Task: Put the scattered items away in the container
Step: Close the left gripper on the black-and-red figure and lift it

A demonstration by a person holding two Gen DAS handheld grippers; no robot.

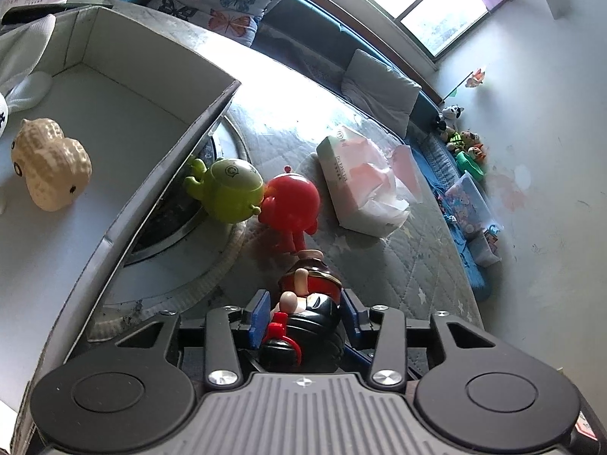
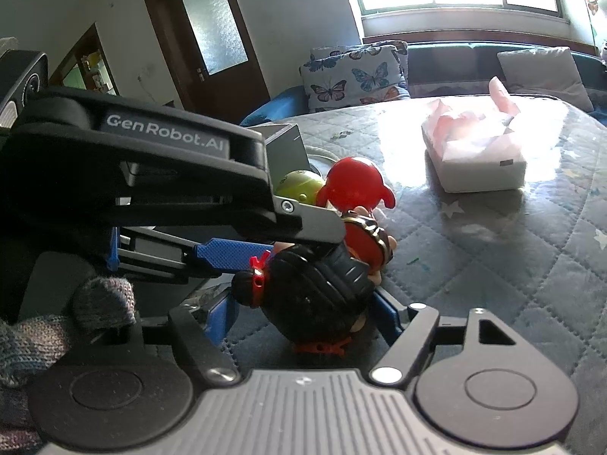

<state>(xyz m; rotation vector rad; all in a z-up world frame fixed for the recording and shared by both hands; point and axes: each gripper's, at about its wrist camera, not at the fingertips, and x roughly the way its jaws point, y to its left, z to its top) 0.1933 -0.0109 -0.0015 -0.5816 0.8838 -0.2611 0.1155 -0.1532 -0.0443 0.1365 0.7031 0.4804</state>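
My left gripper (image 1: pixel 303 318) clamps the doll (image 1: pixel 307 311), right gripper (image 2: pixel 303 322) also around it, grip unclear; I'd lift clear over the box (image 1: pixel 159 151) wall, then release inside.

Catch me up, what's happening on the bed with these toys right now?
Both grippers meet at the black-haired doll. The left gripper has its blue pads on either side of it; the right gripper also straddles it, though its grip is unclear. The peanut toy already lies in the white box. The green figure and red figure wait outside, beside the tissue pack.
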